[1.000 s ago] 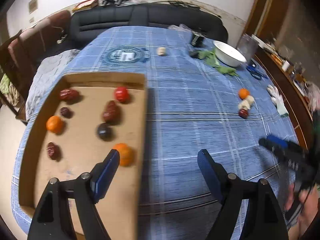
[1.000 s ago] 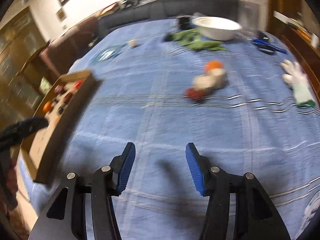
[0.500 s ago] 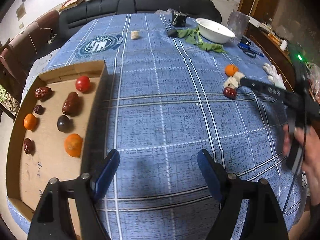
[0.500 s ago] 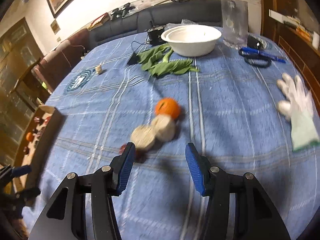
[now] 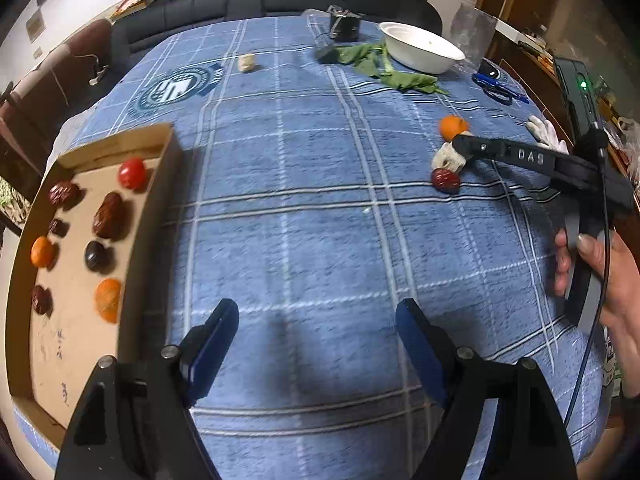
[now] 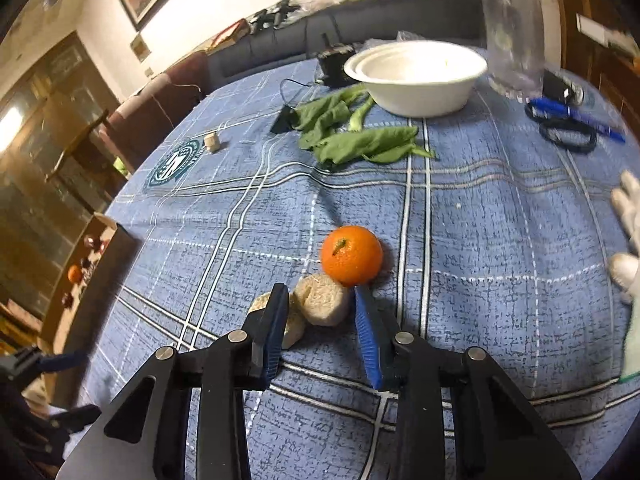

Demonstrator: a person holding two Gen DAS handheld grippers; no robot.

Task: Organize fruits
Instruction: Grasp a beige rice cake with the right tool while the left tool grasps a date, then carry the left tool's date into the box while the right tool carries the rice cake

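A cardboard tray [image 5: 80, 344] at the table's left holds several fruits: red dates, small oranges, a tomato [image 5: 132, 173] and a dark plum [image 5: 97, 255]. On the right lie an orange [image 6: 352, 255], two pale round pieces [image 6: 322, 305] and a red date [image 5: 445, 180]. My right gripper [image 6: 322, 318] is open, its jaws around the nearer pale piece, just short of the orange. It also shows in the left wrist view [image 5: 464, 145]. My left gripper [image 5: 316, 340] is open and empty above the cloth beside the tray.
A white bowl [image 6: 416, 76], green leaves [image 6: 360, 140], scissors and a pen [image 6: 568, 124] and a clear cup [image 6: 512, 52] stand at the back right. A white glove [image 6: 628, 240] lies at the right edge. A small beige block [image 5: 246, 63] lies far back.
My right gripper has moved forward over the table to the orange and pale pieces. My left gripper has shifted right, away from over the tray.
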